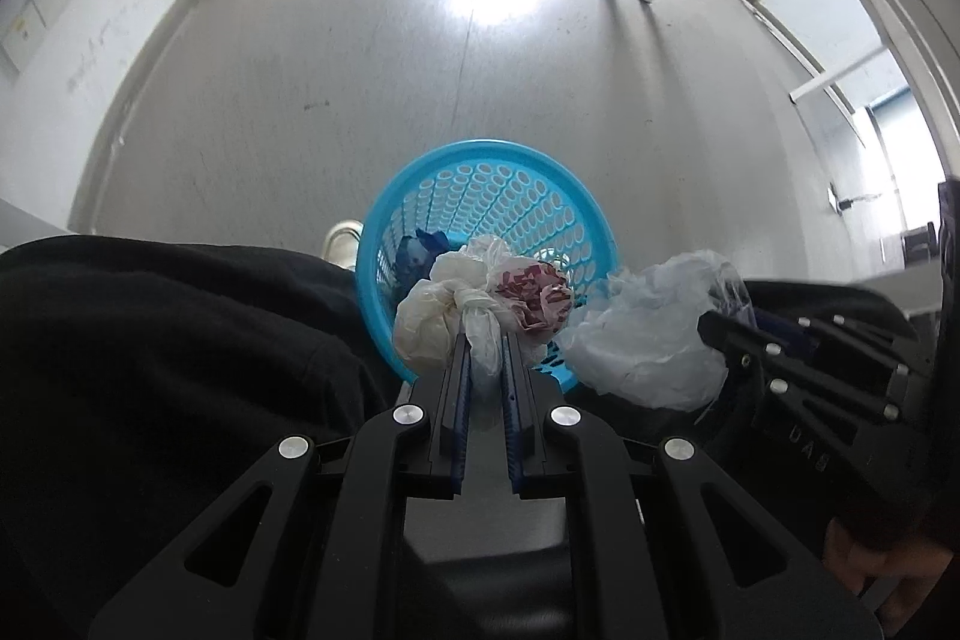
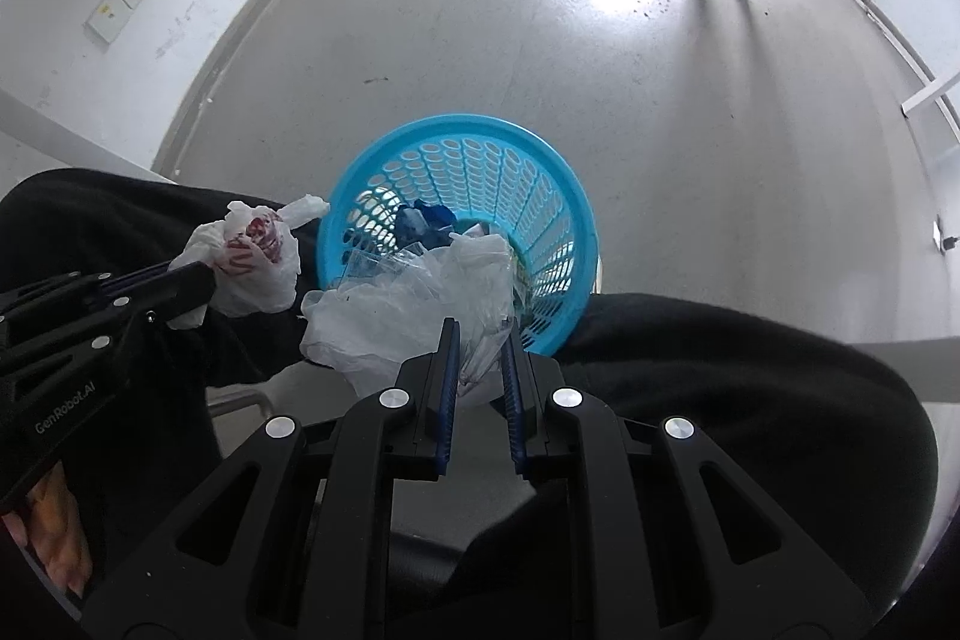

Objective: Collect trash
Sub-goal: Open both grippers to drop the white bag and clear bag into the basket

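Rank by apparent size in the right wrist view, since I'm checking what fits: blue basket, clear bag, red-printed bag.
1. blue basket
2. clear bag, nearer the camera, so possibly flattered
3. red-printed bag

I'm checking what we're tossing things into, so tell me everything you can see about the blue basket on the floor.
The blue basket is a round, bright blue bin of what looks like plastic, with a smooth solid rim and walls pierced by rows of oval holes. It stands upright on the grey floor, between the person's dark-clothed legs. Dark blue scraps and other crumpled bits lie inside. The clear plastic bag in the right gripper overlaps its near rim; whether they touch is unclear.
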The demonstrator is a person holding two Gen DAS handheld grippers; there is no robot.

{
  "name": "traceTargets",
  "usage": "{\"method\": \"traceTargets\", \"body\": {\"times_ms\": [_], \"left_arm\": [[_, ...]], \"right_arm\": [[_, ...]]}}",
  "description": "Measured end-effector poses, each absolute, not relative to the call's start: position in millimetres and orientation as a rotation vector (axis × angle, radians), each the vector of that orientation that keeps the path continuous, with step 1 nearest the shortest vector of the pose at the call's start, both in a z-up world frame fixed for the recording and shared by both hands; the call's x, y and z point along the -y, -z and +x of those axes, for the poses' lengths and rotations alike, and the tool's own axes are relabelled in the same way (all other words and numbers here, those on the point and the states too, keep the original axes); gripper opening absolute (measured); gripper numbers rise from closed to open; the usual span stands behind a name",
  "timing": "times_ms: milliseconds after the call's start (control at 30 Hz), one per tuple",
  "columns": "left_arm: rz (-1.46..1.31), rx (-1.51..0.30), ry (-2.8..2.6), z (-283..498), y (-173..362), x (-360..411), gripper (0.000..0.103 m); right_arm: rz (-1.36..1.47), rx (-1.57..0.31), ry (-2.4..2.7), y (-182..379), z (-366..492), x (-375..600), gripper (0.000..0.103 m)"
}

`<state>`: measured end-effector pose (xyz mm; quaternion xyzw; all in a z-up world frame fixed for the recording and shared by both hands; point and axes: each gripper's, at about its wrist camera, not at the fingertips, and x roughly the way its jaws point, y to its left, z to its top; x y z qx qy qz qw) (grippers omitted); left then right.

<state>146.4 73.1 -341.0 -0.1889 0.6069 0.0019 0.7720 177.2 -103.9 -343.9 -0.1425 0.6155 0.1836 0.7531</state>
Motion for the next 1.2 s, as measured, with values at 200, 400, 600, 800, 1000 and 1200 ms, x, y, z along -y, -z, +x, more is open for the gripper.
{"method": "traceTargets", "body": {"times_ms": [200, 400, 600, 800, 1000, 1200], "left_arm": [[-0.461, -1.366, -0.039, 168, 365, -75, 0.009], [-0.485, -1.424, -0.054, 186, 393, -74, 0.009], [-0.535, -1.483, -0.097, 201, 421, -81, 0.009], [-0.552, -1.512, -0.106, 213, 436, -82, 0.01], [-0.623, -1.432, -0.147, 207, 424, -94, 0.043], [-0.604, -1.412, -0.155, 197, 410, -91, 0.043]], "right_arm": [[-0.309, -1.408, -0.364, 373, 197, 99, 0.014], [-0.252, -1.523, -0.325, 417, 226, 99, 0.015], [-0.259, -1.585, -0.281, 451, 243, 98, 0.015], [-0.198, -1.616, -0.235, 468, 258, 104, 0.021], [-0.144, -1.597, -0.245, 465, 262, 106, 0.043], [-0.156, -1.558, -0.269, 451, 255, 103, 0.046]]}}
